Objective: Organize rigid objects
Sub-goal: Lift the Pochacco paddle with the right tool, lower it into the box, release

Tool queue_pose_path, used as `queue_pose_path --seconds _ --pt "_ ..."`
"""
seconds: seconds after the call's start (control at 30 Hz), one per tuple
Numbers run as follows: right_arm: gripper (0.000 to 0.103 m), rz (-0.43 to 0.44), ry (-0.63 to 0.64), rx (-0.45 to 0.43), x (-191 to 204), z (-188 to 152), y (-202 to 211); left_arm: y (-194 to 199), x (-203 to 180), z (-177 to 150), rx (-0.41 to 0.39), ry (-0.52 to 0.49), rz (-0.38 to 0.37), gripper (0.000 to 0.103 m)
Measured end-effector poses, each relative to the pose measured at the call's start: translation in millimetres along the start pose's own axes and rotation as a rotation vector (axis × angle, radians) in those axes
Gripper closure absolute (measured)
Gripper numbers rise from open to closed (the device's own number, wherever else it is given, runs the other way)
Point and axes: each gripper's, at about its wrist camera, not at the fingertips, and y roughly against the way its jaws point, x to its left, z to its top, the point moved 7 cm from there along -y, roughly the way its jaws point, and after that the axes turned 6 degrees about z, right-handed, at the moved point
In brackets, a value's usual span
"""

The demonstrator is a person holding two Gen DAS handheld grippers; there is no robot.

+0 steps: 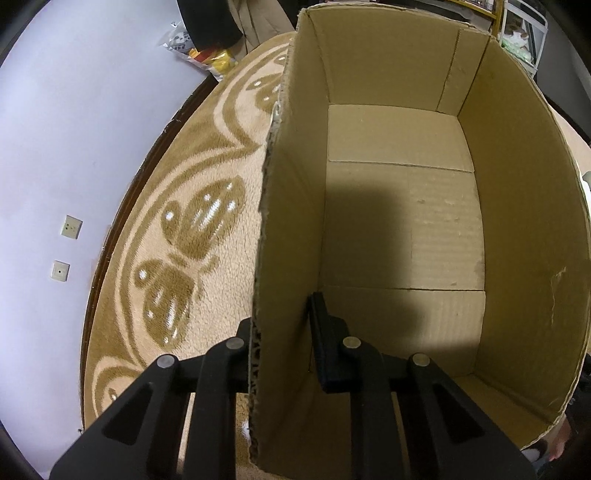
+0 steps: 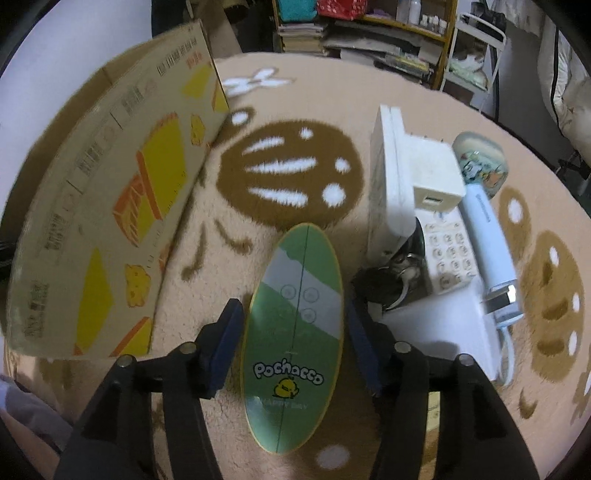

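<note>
An open cardboard box (image 1: 517, 221) stands on the beige patterned rug (image 1: 192, 155), and its inside is bare. My left gripper (image 1: 284, 332) straddles the box's near left wall, one finger outside and one inside, shut on that wall. In the right wrist view the same box (image 2: 110, 206), printed yellow and orange, is at the left. My right gripper (image 2: 291, 332) is shut on a green oval Pochacco case (image 2: 295, 332), held lengthwise between the pads above the rug (image 2: 295, 122).
Right of the case lie a white telephone (image 2: 450, 254) with its handset (image 2: 487, 236), a white block-shaped charger (image 2: 432, 173), a round printed tin (image 2: 480, 162) and a dark bunch of keys (image 2: 384, 280). Shelves (image 2: 369, 29) stand behind. A wall (image 1: 74, 147) runs along the rug's left edge.
</note>
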Motion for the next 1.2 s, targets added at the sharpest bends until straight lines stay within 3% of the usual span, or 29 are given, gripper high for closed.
queue_pose_path --seconds 0.2,0.7,0.8,1.07,1.2 --pt "0.044 -0.033 0.002 -0.001 2.1 1.0 -5.0 -0.5 0.4 -0.3 -0.002 -0.004 0.002 0.085" --pt "0.044 0.089 -0.016 -0.213 16.1 45.2 60.9 1.6 -1.3 1.4 -0.005 -0.010 0.005 0.085" --pt "0.044 0.075 0.004 -0.266 18.9 54.6 79.1 2.2 -3.2 1.5 -0.007 -0.013 0.012 0.085" --pt "0.044 0.124 -0.023 -0.352 32.8 89.5 107.4 5.7 -7.0 1.6 -0.018 -0.025 0.026 0.085" --pt "0.044 0.174 -0.029 -0.436 46.7 114.3 124.9 7.3 -8.4 1.9 -0.022 -0.033 0.033 0.085"
